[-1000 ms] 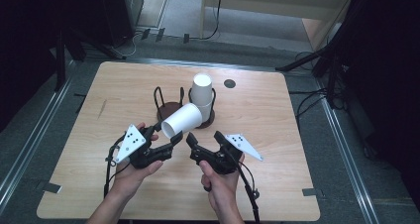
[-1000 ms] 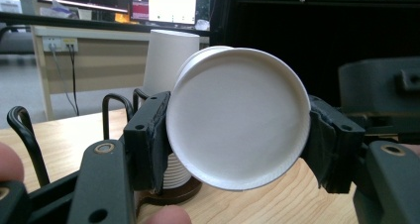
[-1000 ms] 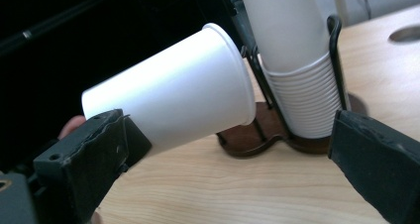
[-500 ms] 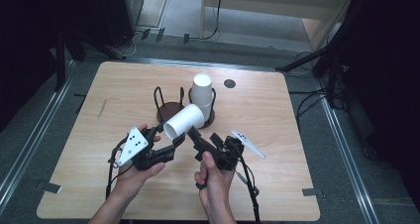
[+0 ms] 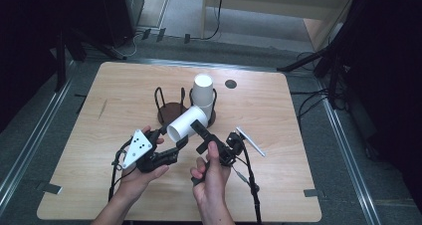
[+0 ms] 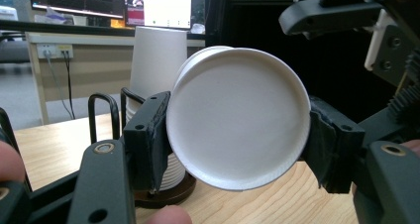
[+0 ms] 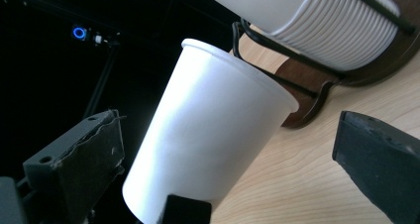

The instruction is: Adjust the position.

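Right tool (image 5: pixel 199 135) had rolled over, jaws just opened wide, straddling untouched the paper cup (image 5: pixel 187 124) that left tool (image 5: pixel 171 135) clamped by its base, axis level, rim toward the cup rack (image 5: pixel 185 110).

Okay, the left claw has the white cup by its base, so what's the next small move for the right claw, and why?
Probably close the right claw on the white cup. Its jaws stand wide open on either side of the cup's wall without touching it, while the left claw clamps the cup's bottom end and holds it tilted above the table, beside the stack of cups in the rack.
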Tool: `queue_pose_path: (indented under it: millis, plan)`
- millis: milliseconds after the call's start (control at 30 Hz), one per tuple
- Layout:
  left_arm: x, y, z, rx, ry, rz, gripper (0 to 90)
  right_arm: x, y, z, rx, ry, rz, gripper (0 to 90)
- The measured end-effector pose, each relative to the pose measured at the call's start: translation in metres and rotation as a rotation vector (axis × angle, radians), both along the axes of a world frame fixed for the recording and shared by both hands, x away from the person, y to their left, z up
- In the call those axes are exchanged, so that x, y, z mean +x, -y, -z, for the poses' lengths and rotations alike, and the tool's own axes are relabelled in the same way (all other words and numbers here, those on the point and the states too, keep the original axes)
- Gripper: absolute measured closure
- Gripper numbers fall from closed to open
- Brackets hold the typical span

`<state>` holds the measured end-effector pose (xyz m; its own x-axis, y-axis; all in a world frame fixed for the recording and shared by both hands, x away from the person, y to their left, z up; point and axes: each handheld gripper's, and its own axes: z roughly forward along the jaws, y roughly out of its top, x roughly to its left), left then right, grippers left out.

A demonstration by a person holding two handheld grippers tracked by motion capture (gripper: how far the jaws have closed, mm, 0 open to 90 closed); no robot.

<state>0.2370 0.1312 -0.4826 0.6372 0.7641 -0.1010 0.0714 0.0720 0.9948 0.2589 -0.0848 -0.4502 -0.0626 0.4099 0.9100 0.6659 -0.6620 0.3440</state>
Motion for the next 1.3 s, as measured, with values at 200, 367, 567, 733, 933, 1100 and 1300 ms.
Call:
queue_pose_path:
  millis: [200,367,567,733,933,1100,1300]
  plan:
    - [-0.001,0.003,0.001,0.009,0.006,0.009,35.4,0.006,0.000,0.002,0.072,-0.053,-0.002,0.0]
    - [-0.002,0.005,0.001,0.014,0.010,0.015,35.4,0.013,-0.001,0.006,0.114,-0.098,0.003,0.0]
    - [-0.003,0.007,0.002,0.025,0.013,0.019,35.4,0.017,-0.002,0.007,0.143,-0.118,-0.006,0.0]
    - [-0.004,0.008,0.001,0.028,0.016,0.022,35.4,0.020,-0.003,0.007,0.153,-0.133,-0.009,0.0]
    - [-0.004,0.010,0.002,0.030,0.018,0.026,35.4,0.025,-0.005,0.009,0.176,-0.150,-0.012,0.0]
    - [-0.005,0.010,0.002,0.033,0.028,0.035,35.4,0.027,-0.005,0.012,0.184,-0.160,-0.018,0.3]
    - [-0.005,0.010,0.002,0.030,0.026,0.034,35.4,0.028,-0.005,0.013,0.204,-0.162,-0.021,4.2]
